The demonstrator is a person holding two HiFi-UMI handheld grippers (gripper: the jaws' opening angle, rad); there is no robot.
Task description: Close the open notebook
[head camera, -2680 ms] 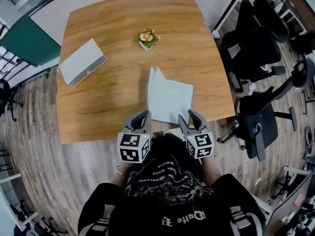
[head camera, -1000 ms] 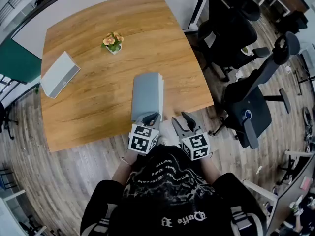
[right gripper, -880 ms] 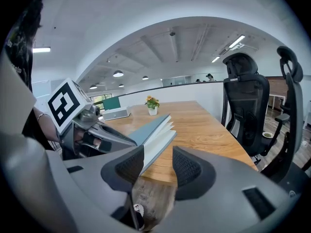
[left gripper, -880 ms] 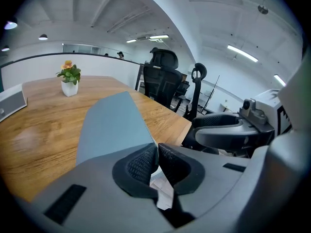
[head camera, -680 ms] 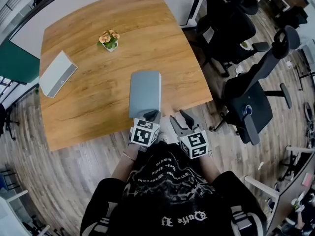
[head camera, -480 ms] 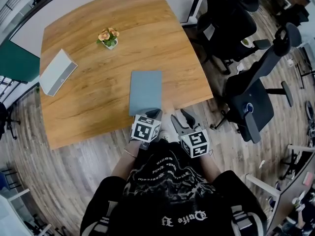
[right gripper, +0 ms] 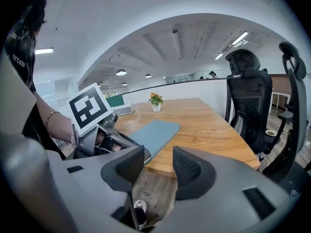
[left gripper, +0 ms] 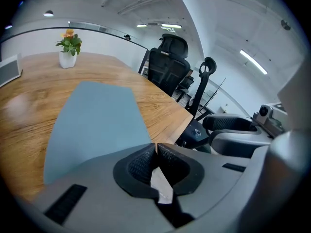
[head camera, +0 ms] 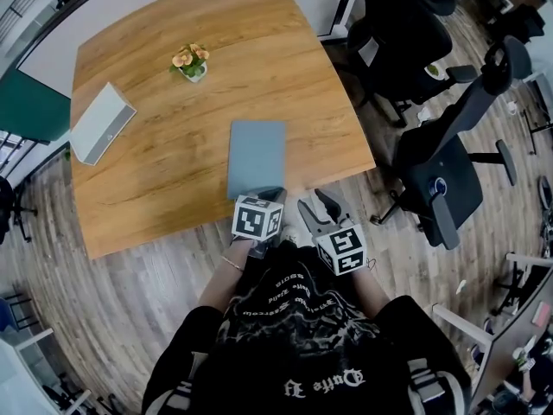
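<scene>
Office table (head camera: 155,162), notebook (head camera: 256,156) lying closed near its front edge.
Left tongs (head camera: 270,196) pinched together, empty, at the cover's near end, likely pressing it flat; right tongs (head camera: 314,203) parted, idle off the edge.

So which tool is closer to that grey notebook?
Left. The left tool sits at the near edge of the notebook; the right tool hangs beyond the table, off to the notebook's right, apart from it.
</scene>
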